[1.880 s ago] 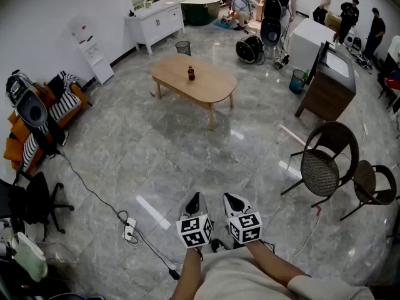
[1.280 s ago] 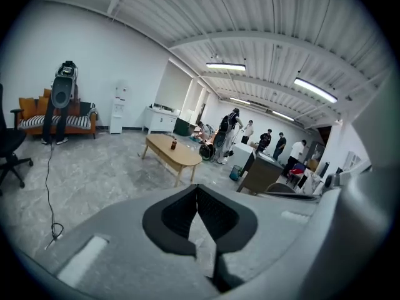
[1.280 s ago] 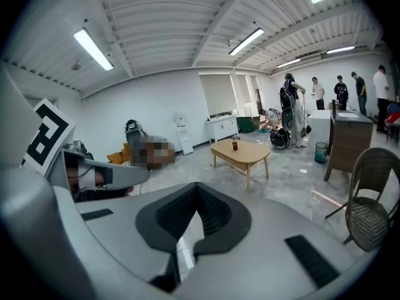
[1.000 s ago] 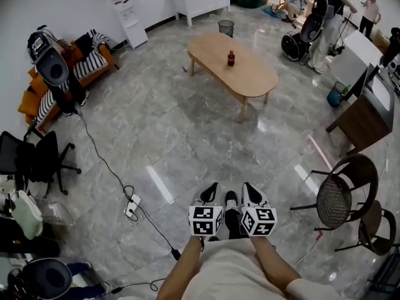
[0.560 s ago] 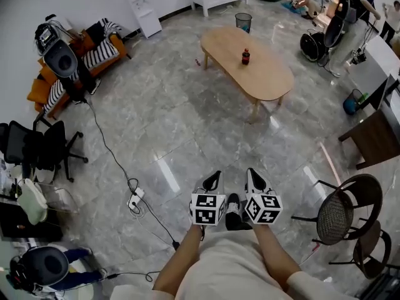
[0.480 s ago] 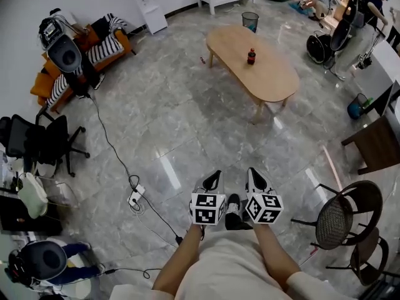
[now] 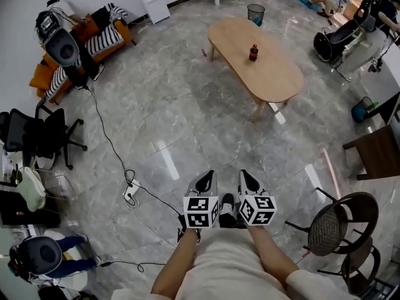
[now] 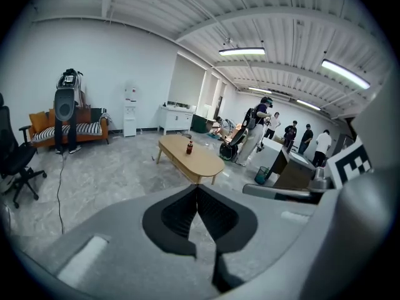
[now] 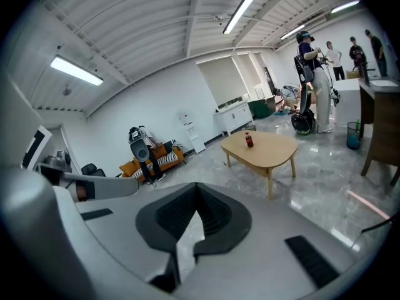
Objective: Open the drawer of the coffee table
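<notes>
Your left tool (image 7: 207, 179) and right tool (image 7: 244, 176) sit side by side, both closed and empty. The oval light-wood surface (image 7: 278, 83), a dark bottle (image 7: 253, 52) standing on it, lies well ahead across the grey floor (image 7: 187, 117).

Floor (image 7: 187, 117) is looking like polished grey marble tile, glossy, throwing back light streaks. Coffee table (image 7: 275, 74) is showing light wood with a smooth satin top. Bottle (image 7: 253, 52) is reading as clear plastic. Left gripper (image 7: 208, 179) and right gripper (image 7: 244, 178) are showing matt grey plastic shells and black ribbed pads (image 8: 178, 214), rubbery looking. Sofa (image 7: 100, 39) is wearing striped cloth over orange upholstery. Round chair (image 7: 331, 230) is showing dark woven wicker on thin metal legs.
</notes>
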A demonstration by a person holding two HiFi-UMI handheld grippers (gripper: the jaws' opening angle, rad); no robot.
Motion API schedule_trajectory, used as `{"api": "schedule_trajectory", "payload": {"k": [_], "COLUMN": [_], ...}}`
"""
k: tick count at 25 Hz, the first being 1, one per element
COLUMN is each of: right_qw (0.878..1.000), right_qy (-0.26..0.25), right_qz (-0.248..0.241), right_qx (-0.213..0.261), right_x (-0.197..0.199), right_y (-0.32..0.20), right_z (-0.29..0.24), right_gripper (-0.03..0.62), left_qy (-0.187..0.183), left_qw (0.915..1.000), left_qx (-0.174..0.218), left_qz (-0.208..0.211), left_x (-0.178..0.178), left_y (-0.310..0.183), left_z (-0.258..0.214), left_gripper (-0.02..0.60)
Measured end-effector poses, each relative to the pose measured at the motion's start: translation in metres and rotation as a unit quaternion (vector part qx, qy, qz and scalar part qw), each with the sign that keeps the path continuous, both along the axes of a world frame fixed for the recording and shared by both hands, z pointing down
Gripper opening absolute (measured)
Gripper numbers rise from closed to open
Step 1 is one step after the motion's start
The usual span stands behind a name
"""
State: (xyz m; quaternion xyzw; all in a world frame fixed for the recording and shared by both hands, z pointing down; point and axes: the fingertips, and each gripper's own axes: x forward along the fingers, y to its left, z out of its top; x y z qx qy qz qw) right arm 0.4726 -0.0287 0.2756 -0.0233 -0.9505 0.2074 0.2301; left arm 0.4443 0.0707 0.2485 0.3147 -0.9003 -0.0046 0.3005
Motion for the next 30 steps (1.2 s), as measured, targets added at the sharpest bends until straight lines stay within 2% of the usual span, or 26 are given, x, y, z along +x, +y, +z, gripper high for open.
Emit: {"api": "schedule_trajectory", "payload": {"k": [5,16,20,26,30], "right_qw": [1.000,0.998,0.995,0.992,0.989], "right_qy": [-0.002,-0.001,0.004,0.018,0.025], "right_qz": [0.021,0.062,0.100,0.117,0.138], "right_qx": [0.002,0.012,0.021,0.039,0.046], "right_x": [-0.009,-0.033,-0.049,-0.091,-0.124], "right_y": [-0.036,-0.076,-0.084,-0.084,-0.088], "right_z": [-0.001,-0.004,-0.003,0.001,0.001], "right_gripper": [0.015,0.015,0.015,0.015,0.015], "left_qy": [-0.002,-0.010,-0.019,-0.015,-0.022], "left_qw": [0.9999,0.9984,0.9970,0.9950,0.9913], "left_qx": [0.003,0.003,-0.004,-0.006,-0.007], "left_qz": [0.014,0.056,0.075,0.099,0.129], "left_x": [-0.013,-0.052,-0.075,-0.121,-0.161], "left_y": [-0.031,-0.071,-0.070,-0.068,-0.077], "left_z": [0.001,-0.003,-0.005,0.001,-0.005], "left_gripper": [0.011,0.011,0.011,0.011,0.011]}}
